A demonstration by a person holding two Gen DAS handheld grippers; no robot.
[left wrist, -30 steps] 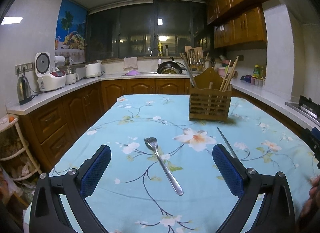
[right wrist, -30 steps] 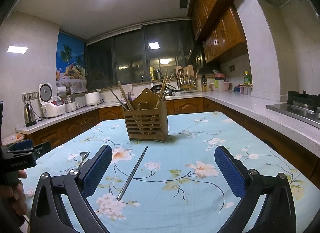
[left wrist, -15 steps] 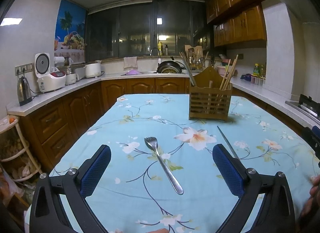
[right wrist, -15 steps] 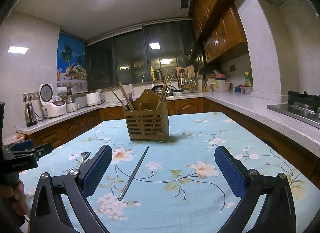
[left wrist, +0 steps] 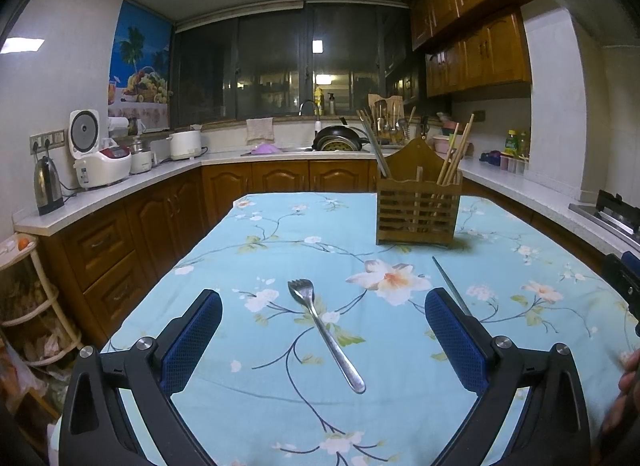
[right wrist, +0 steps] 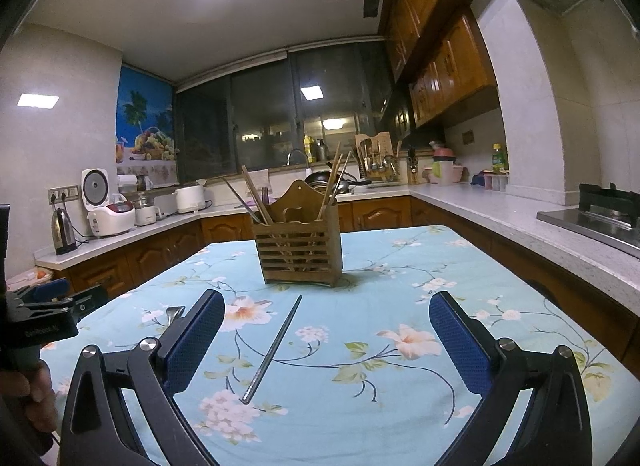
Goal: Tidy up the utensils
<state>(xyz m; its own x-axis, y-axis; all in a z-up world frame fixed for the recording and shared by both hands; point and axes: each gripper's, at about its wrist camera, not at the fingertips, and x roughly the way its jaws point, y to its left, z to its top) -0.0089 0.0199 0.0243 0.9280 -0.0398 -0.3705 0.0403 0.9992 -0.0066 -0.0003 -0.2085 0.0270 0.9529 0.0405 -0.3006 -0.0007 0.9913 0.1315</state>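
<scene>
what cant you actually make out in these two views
- Fork, right wrist view: only the tines show; the left finger pad hides the handle.
- Metal chopstick, left wrist view: its near end runs behind the right finger pad.
- Wooden holder, both views: slats hide how its contents sit inside.

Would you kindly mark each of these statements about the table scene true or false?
1. The fork lies flat on the tablecloth. True.
2. The left gripper holds the fork. False: its jaws are open and empty.
3. The holder already contains chopsticks. True.
4. The metal chopstick stands in the holder. False: it lies on the cloth.
5. The right gripper is shut. False: open.
</scene>
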